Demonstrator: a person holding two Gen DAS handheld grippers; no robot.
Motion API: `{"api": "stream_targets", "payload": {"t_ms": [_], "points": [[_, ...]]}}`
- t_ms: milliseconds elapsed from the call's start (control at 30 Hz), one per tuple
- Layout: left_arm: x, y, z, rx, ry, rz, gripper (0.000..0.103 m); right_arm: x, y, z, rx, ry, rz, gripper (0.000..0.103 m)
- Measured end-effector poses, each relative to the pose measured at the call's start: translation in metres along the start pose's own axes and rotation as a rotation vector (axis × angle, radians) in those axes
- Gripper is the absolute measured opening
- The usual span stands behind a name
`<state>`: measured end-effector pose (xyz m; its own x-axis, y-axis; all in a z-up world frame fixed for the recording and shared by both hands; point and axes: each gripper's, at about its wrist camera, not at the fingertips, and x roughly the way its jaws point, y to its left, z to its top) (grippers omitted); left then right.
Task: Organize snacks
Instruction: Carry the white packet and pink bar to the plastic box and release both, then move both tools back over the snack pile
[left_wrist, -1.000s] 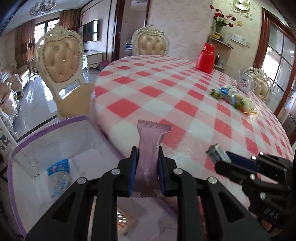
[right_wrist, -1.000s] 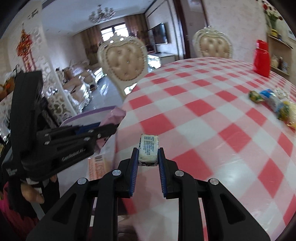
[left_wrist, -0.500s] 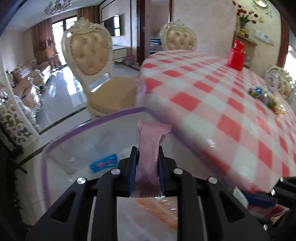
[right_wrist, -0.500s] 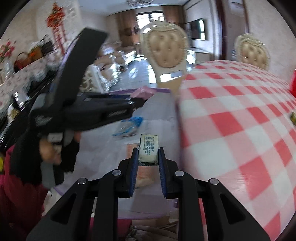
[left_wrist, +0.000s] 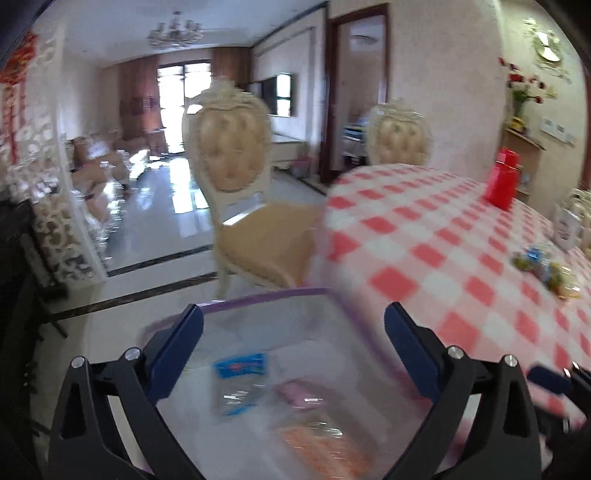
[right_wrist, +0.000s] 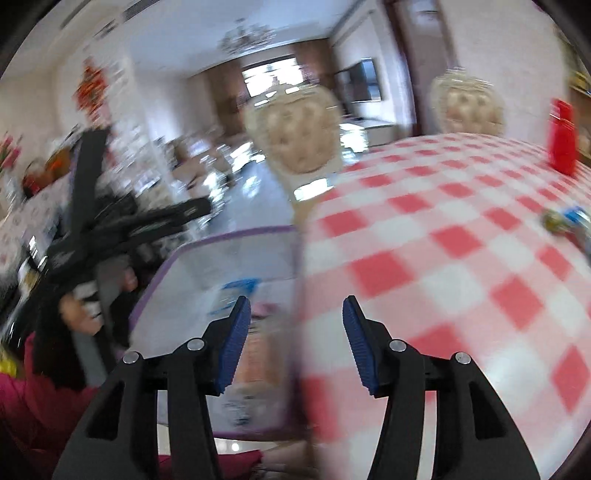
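Left gripper (left_wrist: 293, 349): hanging over the bin (left_wrist: 258, 295), fingers spread, gripping nothing.
Right gripper (right_wrist: 295, 341): hovering at the bin's table-side edge, fingers spread, empty.
Remaining snacks (left_wrist: 546, 266): lying near the table's (left_wrist: 424, 236) far right edge, well apart, nearer the right gripper.
Appearance: small bright wrappers, blurred; long axis unclear.

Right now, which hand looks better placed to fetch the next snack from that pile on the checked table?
Probably the right gripper: it is open, empty and partly over the table. The left gripper hangs over the bin, away from the snack pile.
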<state>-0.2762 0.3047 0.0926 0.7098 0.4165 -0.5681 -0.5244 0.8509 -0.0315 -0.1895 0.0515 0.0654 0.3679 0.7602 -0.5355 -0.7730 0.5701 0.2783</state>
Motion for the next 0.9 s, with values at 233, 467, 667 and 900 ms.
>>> {"api": "stream_targets", "payload": {"t_ms": [233, 467, 667, 900], "points": [[0.003, -0.142, 0.011, 0.132, 0.086, -0.381, 0.101, -0.061, -0.114, -0.010, 0.231, -0.097, -0.256, 0.076], [0.074, -0.294, 0.021, 0.110, 0.233, -0.536, 0.101, -0.120, -0.248, -0.027, 0.494, -0.173, -0.476, 0.087], [0.152, -0.380, 0.032, -0.032, 0.362, -0.439, 0.101, -0.117, -0.317, 0.000, 0.501, -0.160, -0.619, 0.087], [0.179, -0.413, 0.051, -0.118, 0.258, -0.447, 0.101, -0.066, -0.355, 0.032, 0.408, -0.034, -0.652, 0.087]]}}
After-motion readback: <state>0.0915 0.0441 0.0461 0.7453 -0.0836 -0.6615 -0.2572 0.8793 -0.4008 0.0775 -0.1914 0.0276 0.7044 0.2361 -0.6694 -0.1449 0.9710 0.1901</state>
